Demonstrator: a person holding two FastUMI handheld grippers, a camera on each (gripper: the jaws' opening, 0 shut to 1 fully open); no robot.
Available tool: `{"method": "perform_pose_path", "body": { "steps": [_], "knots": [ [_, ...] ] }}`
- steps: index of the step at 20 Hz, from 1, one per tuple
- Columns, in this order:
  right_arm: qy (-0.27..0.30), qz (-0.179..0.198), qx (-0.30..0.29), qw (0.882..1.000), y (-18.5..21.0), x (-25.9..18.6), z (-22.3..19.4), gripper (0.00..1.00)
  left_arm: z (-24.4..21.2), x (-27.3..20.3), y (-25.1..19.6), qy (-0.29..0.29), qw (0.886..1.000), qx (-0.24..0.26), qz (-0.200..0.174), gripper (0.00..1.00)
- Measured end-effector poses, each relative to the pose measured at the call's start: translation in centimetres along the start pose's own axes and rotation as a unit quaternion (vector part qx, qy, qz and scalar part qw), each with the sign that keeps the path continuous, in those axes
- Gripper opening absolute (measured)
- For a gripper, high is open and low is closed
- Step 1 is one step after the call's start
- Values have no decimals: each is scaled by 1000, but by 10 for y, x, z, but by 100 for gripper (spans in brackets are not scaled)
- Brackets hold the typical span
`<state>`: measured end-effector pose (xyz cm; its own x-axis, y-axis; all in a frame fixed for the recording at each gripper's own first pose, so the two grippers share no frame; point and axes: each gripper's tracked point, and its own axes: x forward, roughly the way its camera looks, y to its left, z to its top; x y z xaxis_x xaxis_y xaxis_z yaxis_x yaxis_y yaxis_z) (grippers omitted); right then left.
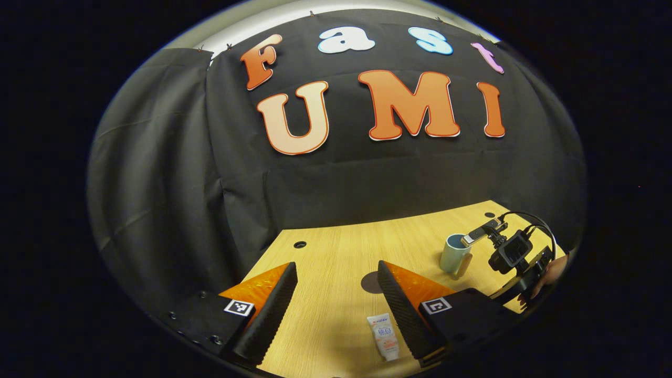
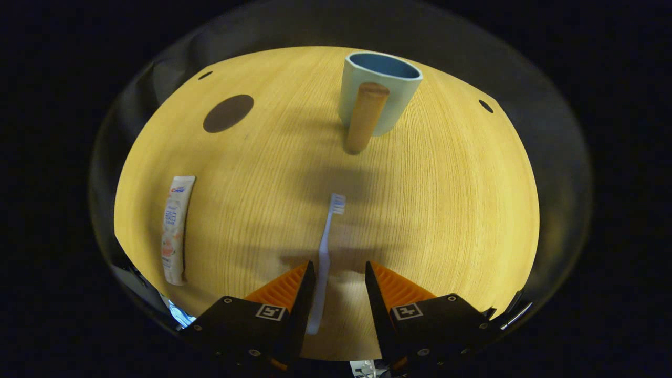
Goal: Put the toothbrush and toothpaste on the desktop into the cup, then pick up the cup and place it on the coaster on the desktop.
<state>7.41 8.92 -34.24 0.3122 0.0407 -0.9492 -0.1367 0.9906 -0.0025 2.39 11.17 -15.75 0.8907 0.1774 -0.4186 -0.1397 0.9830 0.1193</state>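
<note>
Right hand-held gripper is half open, empty, straddling the toothbrush handle; its long axis runs straight ahead toward the cup. Toothpaste lies near the worktop's left edge, by the wide-open, empty left hand-held gripper.

A pale blue-green cup with a wooden handle stands upright at the upper centre of the right gripper view, its blue inside showing. Below it, mid-frame, a white and light blue toothbrush lies flat, bristled head toward the cup. A white toothpaste tube lies flat at the left edge, well apart. A dark round coaster lies flat at upper left.
</note>
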Motion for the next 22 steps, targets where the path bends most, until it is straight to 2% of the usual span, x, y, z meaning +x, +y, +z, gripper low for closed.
{"method": "perform_pose_path", "body": {
  "steps": [3, 4, 5, 6, 8, 9, 11, 12, 14, 15, 17, 19, 22],
  "knots": [
    [21, 17, 19, 999, 9, 3, 0, 45, -9, 1, 1, 19, 1000, 1, 5, 100],
    [27, 23, 28, 999, 11, 3, 3, 36, -11, 3, 0, 24, 1000, 0, 5, 100],
    [30, 24, 33, 999, 11, 4, 6, 32, -12, 3, -1, 29, 1000, -1, 6, 100],
    [31, 24, 39, 998, 8, 1, 5, 24, -15, 2, -1, 33, 999, -4, 6, 100],
    [36, 33, 52, 997, 8, 2, 7, 15, -25, 9, -13, 52, 999, -13, -7, 100],
    [38, 40, 57, 997, 7, 2, 7, 12, -30, 10, -16, 67, 997, -17, -14, 97],
    [35, 57, 67, 996, 8, 3, 7, 7, -44, 15, -21, 95, 995, -26, -18, 100],
    [33, 64, 66, 995, 8, 3, 9, 6, -50, 19, -24, 108, 993, -32, -19, 98],
    [27, 67, 62, 995, 6, 1, 8, 5, -64, 24, -26, 135, 990, -41, -26, 100],
    [21, 70, 57, 996, 5, -1, 9, 5, -72, 28, -27, 150, 988, -41, -26, 97],
    [11, 74, 59, 995, 2, -7, 11, 5, -93, 37, -36, 188, 979, -58, -52, 100],
    [-2, 74, 73, 995, 0, -14, 13, 5, -121, 50, -44, 233, 967, -73, -78, 97],
    [-36, 71, 104, 991, -5, -31, 18, 5, -171, 73, -61, 317, 936, -84, -127, 96]
  ]
}}
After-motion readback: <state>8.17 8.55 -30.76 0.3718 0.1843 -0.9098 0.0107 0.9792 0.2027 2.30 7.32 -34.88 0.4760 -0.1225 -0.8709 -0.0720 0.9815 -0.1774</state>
